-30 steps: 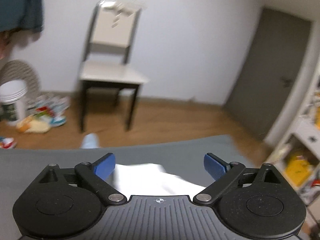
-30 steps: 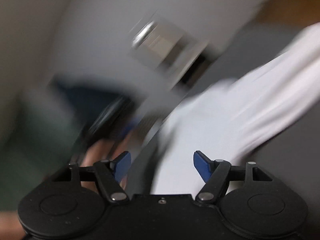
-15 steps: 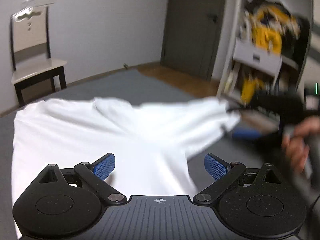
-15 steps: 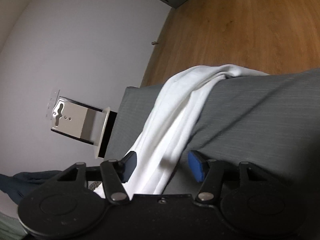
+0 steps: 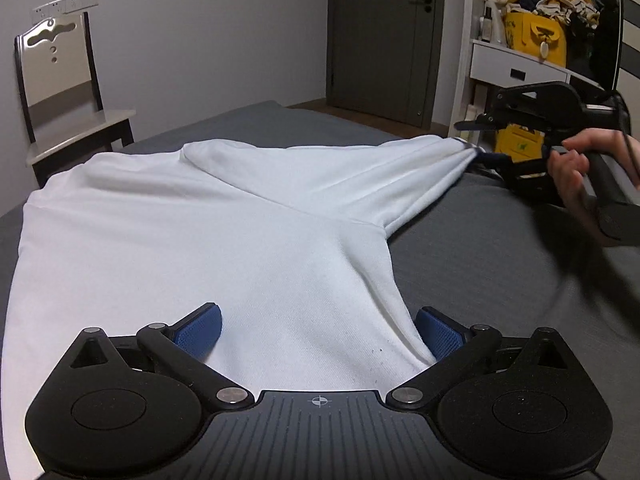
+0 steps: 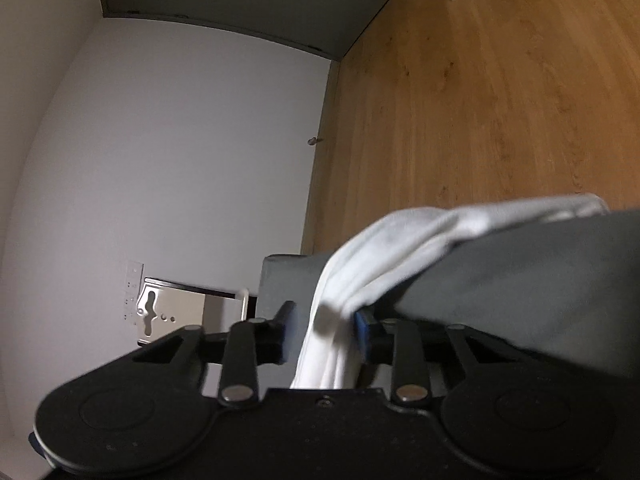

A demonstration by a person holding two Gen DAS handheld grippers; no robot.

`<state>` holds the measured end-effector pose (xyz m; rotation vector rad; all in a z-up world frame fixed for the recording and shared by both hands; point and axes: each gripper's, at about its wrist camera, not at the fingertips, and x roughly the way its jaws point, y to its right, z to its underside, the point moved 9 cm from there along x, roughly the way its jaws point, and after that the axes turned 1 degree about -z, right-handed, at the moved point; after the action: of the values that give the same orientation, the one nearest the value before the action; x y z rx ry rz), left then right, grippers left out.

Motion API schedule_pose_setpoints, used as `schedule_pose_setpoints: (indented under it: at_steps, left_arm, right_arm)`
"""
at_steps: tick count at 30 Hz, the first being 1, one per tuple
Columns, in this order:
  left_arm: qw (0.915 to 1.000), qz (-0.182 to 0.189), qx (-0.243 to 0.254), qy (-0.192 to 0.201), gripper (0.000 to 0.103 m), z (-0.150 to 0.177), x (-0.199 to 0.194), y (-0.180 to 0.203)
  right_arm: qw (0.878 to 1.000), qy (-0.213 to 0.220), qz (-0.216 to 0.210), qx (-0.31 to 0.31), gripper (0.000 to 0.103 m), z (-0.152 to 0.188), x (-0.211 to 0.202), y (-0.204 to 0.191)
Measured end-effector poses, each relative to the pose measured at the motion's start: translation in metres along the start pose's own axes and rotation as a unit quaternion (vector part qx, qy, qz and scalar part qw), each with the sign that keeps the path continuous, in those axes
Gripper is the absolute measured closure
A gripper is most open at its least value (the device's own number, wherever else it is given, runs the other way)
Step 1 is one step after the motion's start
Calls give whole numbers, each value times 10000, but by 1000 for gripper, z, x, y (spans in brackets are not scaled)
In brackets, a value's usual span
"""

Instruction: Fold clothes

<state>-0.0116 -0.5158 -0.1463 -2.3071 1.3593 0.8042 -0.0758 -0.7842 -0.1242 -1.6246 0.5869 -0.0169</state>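
White garment (image 5: 224, 216) spread flat on the grey bed (image 5: 480, 256). Left gripper (image 5: 318, 330) wide open over its near edge, holding nothing. Right gripper (image 6: 326, 330), somewhat blurred, appears clamped on the bunched sleeve (image 5: 432, 160).

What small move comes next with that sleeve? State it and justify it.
Probably carry the sleeve inward across the white garment: the right gripper pinches its cuff, stretched out over the grey bed, while the left gripper rests open at the near edge.

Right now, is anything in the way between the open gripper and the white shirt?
No. The left gripper is already right over the shirt, its open blue fingers either side of the cloth, nothing between. The right gripper already pinches the sleeve.
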Motion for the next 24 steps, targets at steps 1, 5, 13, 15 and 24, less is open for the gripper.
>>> schedule_pose_setpoints:
  at_steps: [1, 5, 13, 15, 24]
  left_arm:
    - [10000, 1, -5, 5, 0, -2, 0, -1]
    - [10000, 2, -6, 12, 0, -5, 2, -3]
    - [10000, 12, -11, 3, 0, -9, 7, -3]
    - [10000, 12, -14, 3, 0, -10, 7, -3]
    - [9560, 700, -2518, 1336, 0, -31, -88, -78]
  right_arm:
    - [9999, 122, 26, 20, 86, -2, -4, 2]
    - [9986, 487, 98, -164, 87, -8, -17, -3]
    - [9878, 586, -145, -1432, 99, 2, -33, -54]
    - [9807, 608, -271, -1836, 99, 5, -37, -70]
    - [8358, -584, -1950, -5100, 99, 143, -42, -189]
